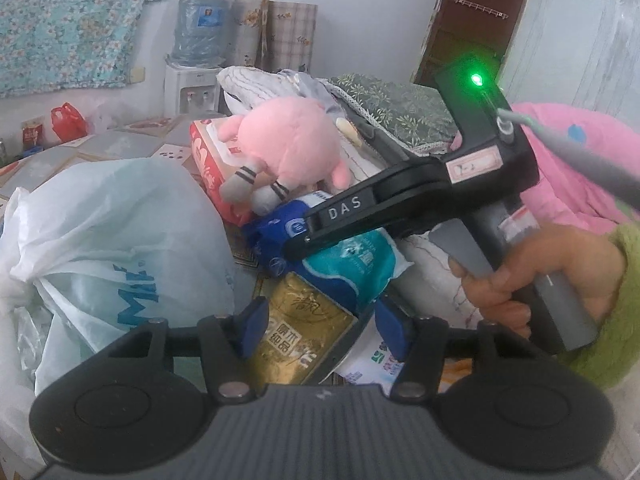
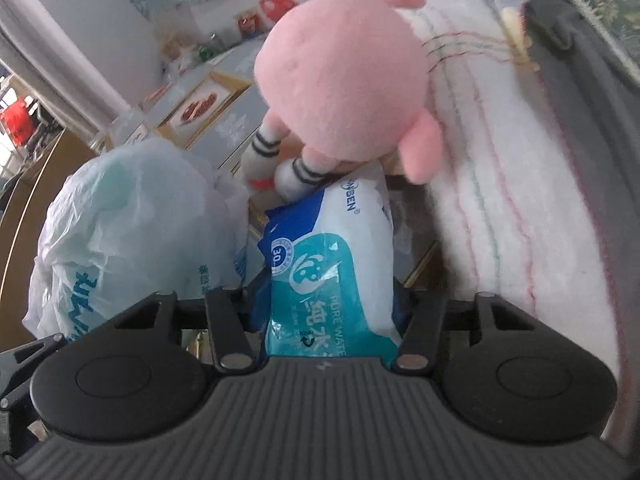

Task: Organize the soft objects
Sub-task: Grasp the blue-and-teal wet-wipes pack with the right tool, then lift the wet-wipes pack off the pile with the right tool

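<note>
Right wrist view: right gripper (image 2: 326, 312) clamped on teal-and-white plastic wet-wipe pack (image 2: 332, 264); left gripper (image 1: 320, 320) pinching gold foil tissue pack (image 1: 304, 332). Pink plush toy (image 2: 344, 80) untouched, barely started.

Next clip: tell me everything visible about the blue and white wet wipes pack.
The wet wipes pack is a soft, glossy plastic pouch, dark blue at its far end, white and teal nearer, with a round teal logo and printed lettering. It lies lengthwise between the fingers of the right gripper, whose pads press its sides. The pink plush toy rests against its far end; a gold packet lies partly beneath it.
</note>
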{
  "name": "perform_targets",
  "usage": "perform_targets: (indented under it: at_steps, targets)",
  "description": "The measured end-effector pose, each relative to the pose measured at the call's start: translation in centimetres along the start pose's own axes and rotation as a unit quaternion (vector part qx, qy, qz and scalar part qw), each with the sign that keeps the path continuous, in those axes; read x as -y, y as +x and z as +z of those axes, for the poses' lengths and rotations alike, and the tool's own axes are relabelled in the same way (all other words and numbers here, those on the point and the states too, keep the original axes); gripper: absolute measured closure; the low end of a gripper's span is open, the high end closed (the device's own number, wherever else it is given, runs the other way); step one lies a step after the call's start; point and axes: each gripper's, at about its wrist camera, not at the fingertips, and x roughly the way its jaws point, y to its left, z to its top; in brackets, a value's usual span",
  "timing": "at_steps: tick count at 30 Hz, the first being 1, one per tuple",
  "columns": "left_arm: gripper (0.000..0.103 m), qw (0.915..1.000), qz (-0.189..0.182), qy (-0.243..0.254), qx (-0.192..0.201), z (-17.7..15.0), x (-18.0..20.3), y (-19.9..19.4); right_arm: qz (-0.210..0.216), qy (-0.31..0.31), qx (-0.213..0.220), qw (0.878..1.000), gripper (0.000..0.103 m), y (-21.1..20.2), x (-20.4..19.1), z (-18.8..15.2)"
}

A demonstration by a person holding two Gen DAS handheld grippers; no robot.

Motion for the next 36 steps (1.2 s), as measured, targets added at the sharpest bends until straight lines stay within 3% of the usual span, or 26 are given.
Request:
perform_targets:
  at_steps: [3,10,14,17,22,27,32,36]
  targets:
    - [0.043,1.0,0.0,0.002,0.003,0.0,0.1,-0.4,-0.016,-0.002,0.025,1.0,0.053,-1.0,0.3,-0.1]
    - [0.036,0.9999,0.002,0.007,0.012,-0.2,0.9,-2.3,-0.004,0.012,0.101,0.995,0.053,-7.2,1.3,-0.8]
    - [0.026,0.9996,-0.017,0.003,0.023,-0.6,1.3,-5.1,0.054,0.035,0.149,0.987,0.053,-11.5,1.3,-2.1]
    - [0.019,0.999,-0.035,0.004,0.029,-1.3,1.4,-7.9,0.106,0.053,0.16,0.98,0.052,-13.7,0.9,-3.9]
    - [0.015,0.9985,-0.044,0.02,0.027,-4.1,1.5,-12.6,0.203,0.086,0.132,0.966,0.052,-14.5,-0.5,-7.6]
    - [0.015,0.9999,-0.015,-0.003,0.008,-8.2,-0.1,-15.9,0.269,0.096,0.077,0.955,0.052,-12.2,-3.7,-11.8]
    - [0.015,0.9989,0.009,-0.046,-0.003,-11.4,-2.3,-16.9,0.289,0.107,0.002,0.951,0.052,-7.9,-6.9,-15.0]
    - [0.015,0.9967,0.013,-0.08,-0.007,-12.8,-3.7,-16.3,0.27,0.111,-0.036,0.956,0.052,-4.9,-9.2,-17.1]
